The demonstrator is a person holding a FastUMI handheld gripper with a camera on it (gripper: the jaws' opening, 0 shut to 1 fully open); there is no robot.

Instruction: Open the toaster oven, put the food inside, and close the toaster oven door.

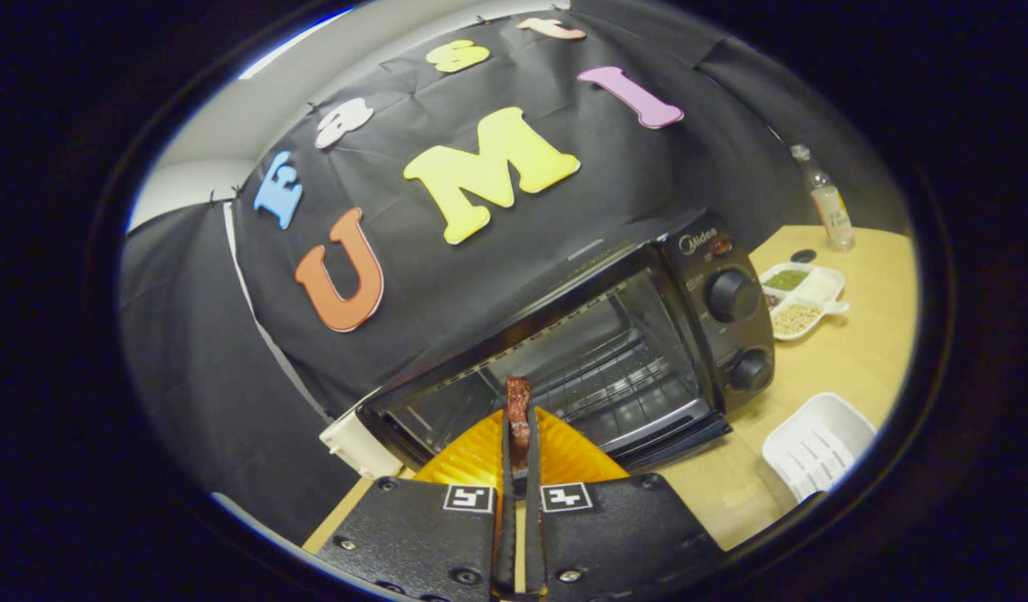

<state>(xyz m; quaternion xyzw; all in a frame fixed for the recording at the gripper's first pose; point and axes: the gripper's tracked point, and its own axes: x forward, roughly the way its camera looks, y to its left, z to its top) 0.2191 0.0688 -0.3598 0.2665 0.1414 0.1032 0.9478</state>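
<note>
Brown food strip upright in gripper

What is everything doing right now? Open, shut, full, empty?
toaster oven: door open, rack bare
gripper: shut on food, above orange plate
food: held upright between fingers, ahead of oven
orange plate: bare
divided dish: filled
white tray: empty
bottle: upright

Demo booth: cloth wall, toaster oven.

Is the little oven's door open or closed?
Open. The toaster oven shows its bare rack, door dropped flat in front. The gripper pinches the food before it.
</note>
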